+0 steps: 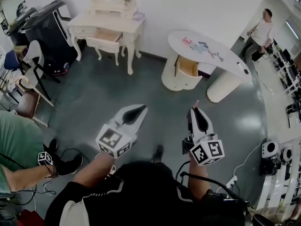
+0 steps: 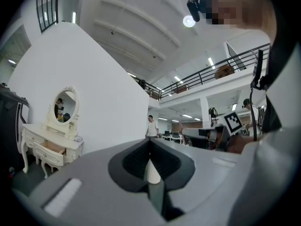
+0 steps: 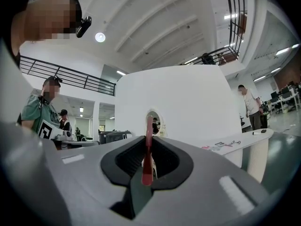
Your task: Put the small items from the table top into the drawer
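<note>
Several small items [image 1: 201, 46] lie on the white oval table [image 1: 225, 59] across the room and show as a distant row [image 3: 221, 145] in the right gripper view. Under the table top an open drawer [image 1: 186, 67] shows a tan inside. Both grippers hang over the grey floor, well short of the table. My left gripper [image 1: 142, 108] has its jaws closed together [image 2: 150, 166], with a thin white strip at the seam. The jaws of my right gripper [image 1: 194, 106] are closed too [image 3: 148, 145], with a thin red strip at the seam. I can make out no item in either gripper.
A cream dressing table [image 1: 94, 20] with an oval mirror and an open drawer [image 1: 106, 36] stands at the back left. At the left are chairs [image 1: 33, 65] and a person in green [image 1: 16, 145]. Another person [image 1: 261, 31] stands beyond the oval table. Devices and cables [image 1: 270, 149] lie on the floor at the right.
</note>
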### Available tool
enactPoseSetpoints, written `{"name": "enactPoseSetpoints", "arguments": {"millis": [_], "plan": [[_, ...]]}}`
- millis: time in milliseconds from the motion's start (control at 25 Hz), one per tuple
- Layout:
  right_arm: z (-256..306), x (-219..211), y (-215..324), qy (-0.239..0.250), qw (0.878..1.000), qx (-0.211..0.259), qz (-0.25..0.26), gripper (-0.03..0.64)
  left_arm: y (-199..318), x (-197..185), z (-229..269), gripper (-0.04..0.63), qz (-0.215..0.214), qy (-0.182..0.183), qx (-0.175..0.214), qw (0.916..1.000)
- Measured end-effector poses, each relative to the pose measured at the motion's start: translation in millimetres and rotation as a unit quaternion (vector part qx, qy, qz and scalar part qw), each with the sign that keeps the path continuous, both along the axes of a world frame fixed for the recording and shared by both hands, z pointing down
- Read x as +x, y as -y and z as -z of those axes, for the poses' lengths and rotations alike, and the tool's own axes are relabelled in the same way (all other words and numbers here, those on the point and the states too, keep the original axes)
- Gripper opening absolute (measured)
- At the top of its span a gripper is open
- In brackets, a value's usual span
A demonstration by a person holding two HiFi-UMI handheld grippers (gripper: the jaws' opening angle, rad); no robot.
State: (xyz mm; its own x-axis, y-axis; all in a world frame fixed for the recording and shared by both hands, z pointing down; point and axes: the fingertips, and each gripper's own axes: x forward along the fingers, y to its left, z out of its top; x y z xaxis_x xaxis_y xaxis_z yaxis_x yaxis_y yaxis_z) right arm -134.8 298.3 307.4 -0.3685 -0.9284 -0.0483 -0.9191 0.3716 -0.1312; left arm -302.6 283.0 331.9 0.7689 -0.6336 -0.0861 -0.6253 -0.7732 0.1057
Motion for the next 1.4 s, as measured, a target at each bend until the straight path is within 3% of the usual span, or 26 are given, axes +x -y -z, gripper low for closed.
{"name": "enactPoseSetpoints", "arguments": {"millis": [280, 1040, 1400], "plan": [[-3, 31, 46, 0.01, 1.0, 0.002, 0.011, 0.048, 42, 25, -1, 0.0, 0.016, 0.012, -0.002, 0.9998], [-6, 175, 177, 0.033, 0.998, 0.001, 0.045, 0.048, 166, 163, 5, 0.0, 0.047, 0.031, -0.014, 0.9983], [-15, 224, 217, 0.04, 0.998, -0.006, 0.053, 0.048, 203, 207, 4, 0.0, 0.055, 0.051, -0.023, 0.9969]]}}
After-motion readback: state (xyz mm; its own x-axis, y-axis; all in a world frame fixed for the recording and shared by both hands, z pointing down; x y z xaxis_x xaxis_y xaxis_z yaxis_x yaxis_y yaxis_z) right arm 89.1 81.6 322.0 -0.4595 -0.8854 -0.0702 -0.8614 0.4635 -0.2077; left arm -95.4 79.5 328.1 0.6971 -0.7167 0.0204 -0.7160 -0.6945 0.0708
